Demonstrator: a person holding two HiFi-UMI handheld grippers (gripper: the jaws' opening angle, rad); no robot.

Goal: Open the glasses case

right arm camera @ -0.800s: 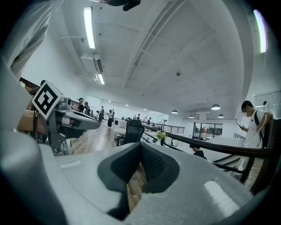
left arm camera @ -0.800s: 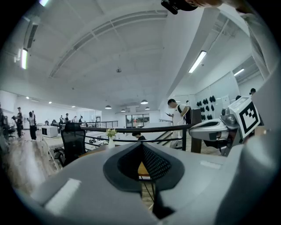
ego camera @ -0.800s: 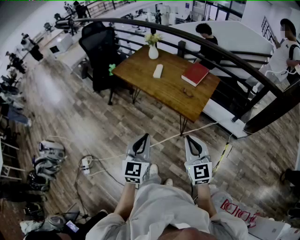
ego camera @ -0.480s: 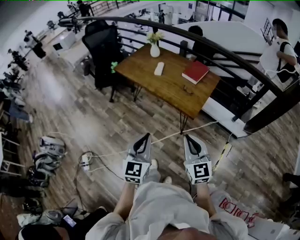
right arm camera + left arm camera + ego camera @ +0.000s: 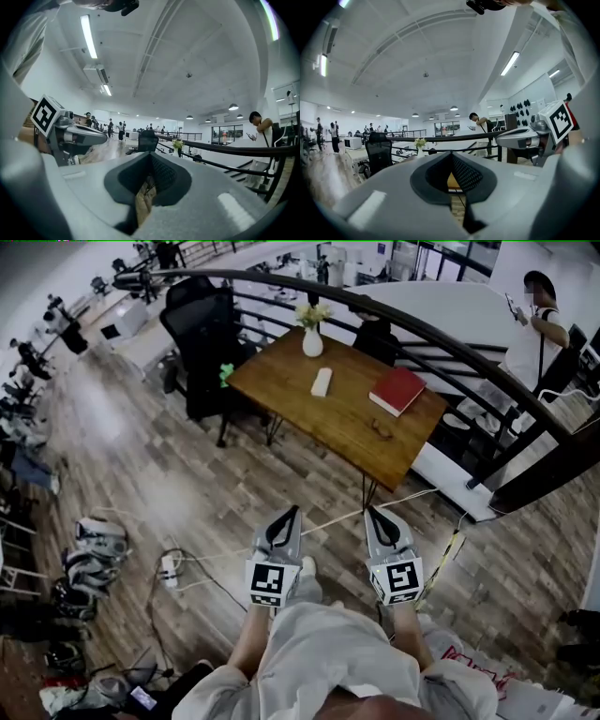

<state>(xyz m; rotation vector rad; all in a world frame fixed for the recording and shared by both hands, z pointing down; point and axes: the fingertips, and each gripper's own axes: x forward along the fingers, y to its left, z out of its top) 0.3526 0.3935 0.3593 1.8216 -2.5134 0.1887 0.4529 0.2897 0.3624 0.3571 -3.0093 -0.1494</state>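
The case lies on the counter between a vase and a book, well apart from the left tongs and right tongs, both clenched on nothing. It looks light, stiff and smooth: best pin its base and lift the lid's edge.

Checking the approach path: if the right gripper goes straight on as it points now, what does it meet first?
Probably the near end of the wooden table; only open air lies ahead of the right gripper before it. Whether the heights match is unclear.
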